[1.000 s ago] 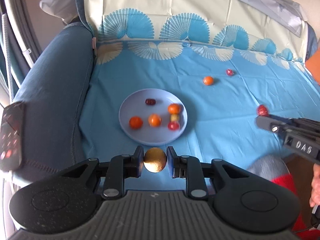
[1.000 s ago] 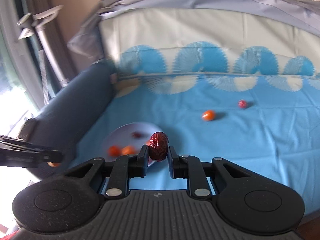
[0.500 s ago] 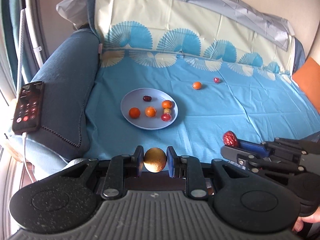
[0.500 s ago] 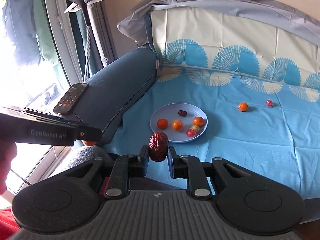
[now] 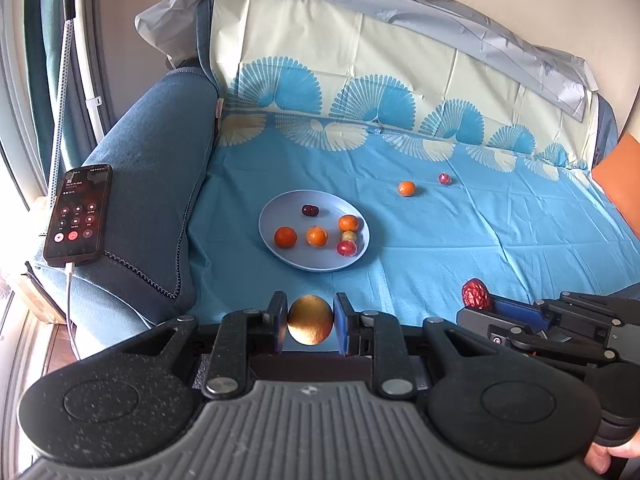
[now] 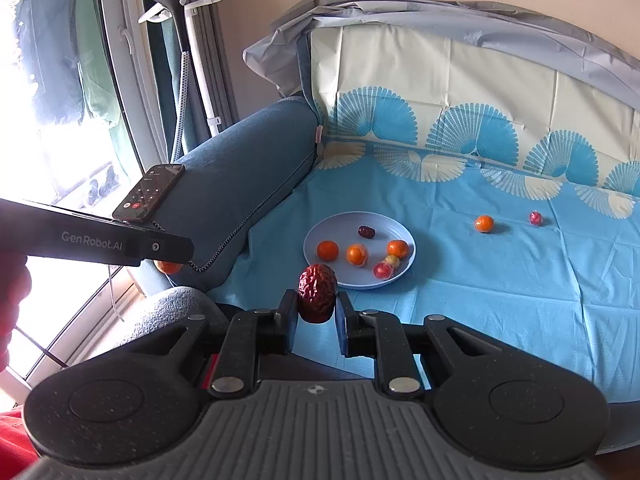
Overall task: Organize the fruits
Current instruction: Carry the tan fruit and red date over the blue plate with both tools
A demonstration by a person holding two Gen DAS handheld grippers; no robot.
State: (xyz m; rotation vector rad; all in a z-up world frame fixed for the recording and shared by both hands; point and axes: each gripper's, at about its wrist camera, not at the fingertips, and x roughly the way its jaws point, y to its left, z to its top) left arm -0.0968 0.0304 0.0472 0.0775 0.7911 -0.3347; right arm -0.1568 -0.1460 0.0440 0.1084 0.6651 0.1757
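Note:
My left gripper [image 5: 310, 320] is shut on a small orange fruit [image 5: 310, 325], held in front of the sofa's front edge. My right gripper [image 6: 317, 307] is shut on a wrinkled red date [image 6: 317, 297]; it also shows in the left wrist view [image 5: 476, 294], low on the right. A pale blue plate [image 5: 280, 256] on the blue sheet holds three oranges, a dark date, a red fruit and a yellowish one. It also shows in the right wrist view [image 6: 316, 260]. One orange [image 5: 406, 188] and one red fruit [image 5: 444, 178] lie loose beyond the plate.
A phone [image 5: 78, 214] with a lit screen and a cable lies on the blue sofa armrest [image 5: 152, 184] at left. The sheet runs up the backrest [image 5: 360, 60]. A garment steamer stand [image 6: 188, 40] and a window are at far left. An orange cushion [image 5: 620, 184] is at right.
Both grippers have pulled back from the plate and risen, each still holding its fruit. The view has widened; the right gripper now sits level beside the left.

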